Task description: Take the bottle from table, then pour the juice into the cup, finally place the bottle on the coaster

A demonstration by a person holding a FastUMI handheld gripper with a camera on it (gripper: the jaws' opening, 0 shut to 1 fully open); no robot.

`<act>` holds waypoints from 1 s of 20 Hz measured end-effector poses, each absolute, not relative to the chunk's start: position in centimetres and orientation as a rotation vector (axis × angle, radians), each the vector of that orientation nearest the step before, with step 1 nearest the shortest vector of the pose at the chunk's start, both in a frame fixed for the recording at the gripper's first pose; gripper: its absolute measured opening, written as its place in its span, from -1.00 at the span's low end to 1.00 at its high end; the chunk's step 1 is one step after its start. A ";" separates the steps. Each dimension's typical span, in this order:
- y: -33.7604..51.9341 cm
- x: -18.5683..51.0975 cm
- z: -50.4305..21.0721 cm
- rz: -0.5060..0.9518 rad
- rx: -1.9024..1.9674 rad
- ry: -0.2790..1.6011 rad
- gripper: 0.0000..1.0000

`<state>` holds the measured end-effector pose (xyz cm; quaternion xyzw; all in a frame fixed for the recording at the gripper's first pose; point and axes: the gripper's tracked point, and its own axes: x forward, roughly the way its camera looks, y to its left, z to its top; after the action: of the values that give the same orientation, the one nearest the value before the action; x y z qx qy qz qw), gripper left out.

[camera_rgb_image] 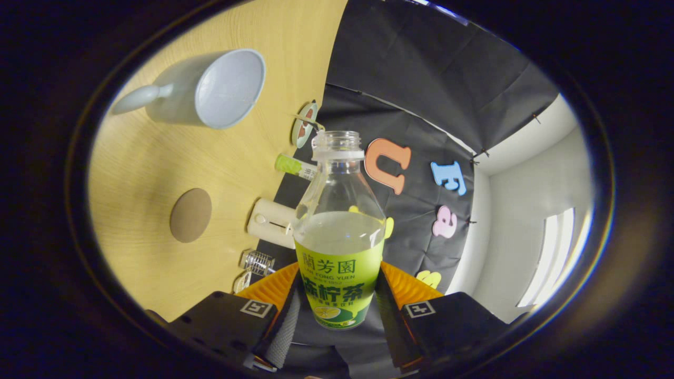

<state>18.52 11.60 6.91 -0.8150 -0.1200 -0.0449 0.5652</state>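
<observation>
Your claw grips the uncapped juice bottle by its labelled body, tilted with its open neck towards the mug, the round coaster waiting on the worktop.

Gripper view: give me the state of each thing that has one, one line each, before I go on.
gripper: shut on the bottle, a finger on each side of its label.
bottle: uncapped, held, about half full of pale juice.
cup: on the wooden table, mouth facing the camera, looks empty.
coaster: flat on the table, bare.
</observation>
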 end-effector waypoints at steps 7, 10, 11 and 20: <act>11.9 18.4 7.2 -0.106 -1.929 -0.294 0.53; 12.0 18.4 7.4 -0.108 -1.937 -0.304 0.53; 12.1 18.4 7.5 -0.110 -1.939 -0.305 0.53; 12.3 18.5 7.8 -0.112 -1.959 -0.319 0.53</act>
<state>18.46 12.32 7.81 -0.8259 -0.1343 -0.0474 0.5455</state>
